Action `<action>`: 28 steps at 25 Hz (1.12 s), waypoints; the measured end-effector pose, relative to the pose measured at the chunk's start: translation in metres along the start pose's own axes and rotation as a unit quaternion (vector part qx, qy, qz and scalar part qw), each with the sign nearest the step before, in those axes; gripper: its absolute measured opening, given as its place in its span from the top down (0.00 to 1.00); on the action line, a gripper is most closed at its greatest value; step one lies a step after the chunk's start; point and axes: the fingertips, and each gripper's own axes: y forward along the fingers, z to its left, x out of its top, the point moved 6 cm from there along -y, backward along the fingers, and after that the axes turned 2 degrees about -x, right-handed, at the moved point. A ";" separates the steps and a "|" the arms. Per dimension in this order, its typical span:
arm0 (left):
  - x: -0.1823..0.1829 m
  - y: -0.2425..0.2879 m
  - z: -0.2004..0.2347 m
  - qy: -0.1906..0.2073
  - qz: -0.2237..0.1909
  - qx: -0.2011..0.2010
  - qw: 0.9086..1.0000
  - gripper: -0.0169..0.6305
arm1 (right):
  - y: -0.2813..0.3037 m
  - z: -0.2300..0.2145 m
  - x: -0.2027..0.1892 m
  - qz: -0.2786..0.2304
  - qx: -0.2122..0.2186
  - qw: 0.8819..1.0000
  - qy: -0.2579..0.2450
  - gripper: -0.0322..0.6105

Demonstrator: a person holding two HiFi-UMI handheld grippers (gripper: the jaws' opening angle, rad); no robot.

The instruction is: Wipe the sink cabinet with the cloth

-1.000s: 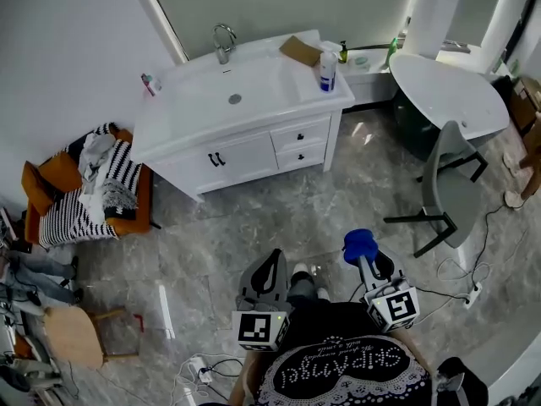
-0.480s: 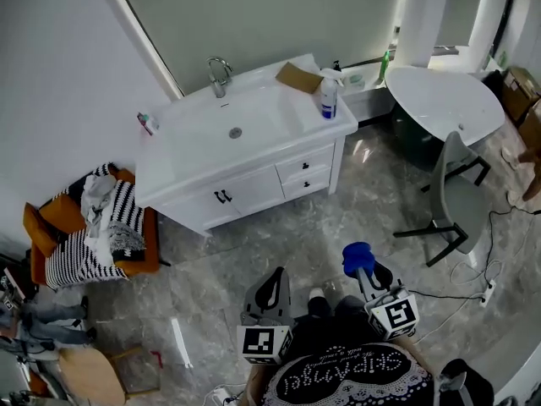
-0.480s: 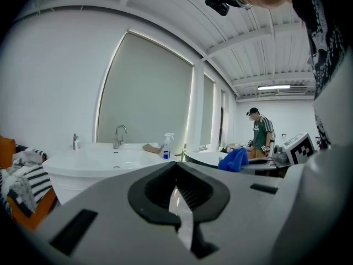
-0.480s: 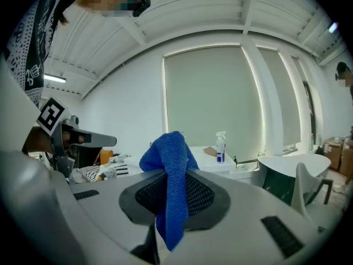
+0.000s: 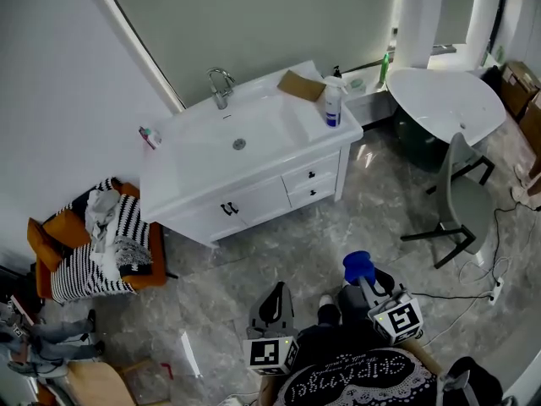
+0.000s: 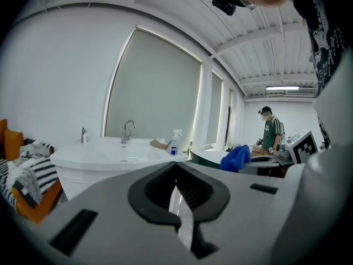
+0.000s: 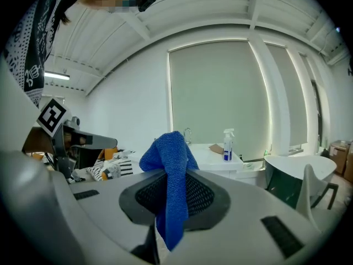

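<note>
1. Cloth [image 7: 168, 170], blue, sits pinched between the jaws of the right gripper [image 5: 365, 276]. In the right gripper view it bunches up above the jaws and a tail hangs down below them.
2. Those jaws are closed on the cloth. In the head view the right gripper is low in front of the person, over the grey marbled floor [image 5: 279, 244] and well apart from the cabinet.
3. Left gripper [image 6: 176, 169] has its jaws brought together with nothing between them; only a thin sliver of light shows along the seam. It is just beside the right gripper, also pointing toward the cabinet.
4. Cabinet [image 5: 254, 203] stands across the floor against the wall [image 5: 51, 74]. It is white with dark handles and has a white basin top.
5. On the top, a faucet [image 5: 221, 85] rises at the back of the basin. A spray bottle [image 5: 333, 101] stands upright near the right front corner, and a flat brown piece [image 5: 301, 85] lies just behind it. A small bottle [image 5: 150, 136] sits at the left edge.
6. Right of the cabinet is a white tub [image 5: 448, 96], with a grey chair [image 5: 461, 197] in front of it.
7. Left of the cabinet, an orange seat [image 5: 46, 239] is heaped with striped fabric.
</note>
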 end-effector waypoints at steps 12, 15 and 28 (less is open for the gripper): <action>0.001 0.051 0.007 -0.020 0.017 0.021 0.999 0.97 | 0.041 -0.038 -0.002 0.031 0.022 0.999 0.014 0.86; 0.009 0.076 0.004 -0.023 0.024 0.025 0.999 0.97 | 0.056 -0.061 0.004 0.034 0.024 0.999 0.023 0.86; 0.053 0.184 -0.033 -0.006 -0.012 0.045 0.999 0.97 | 0.105 -0.182 0.038 -0.006 0.038 0.999 0.022 0.86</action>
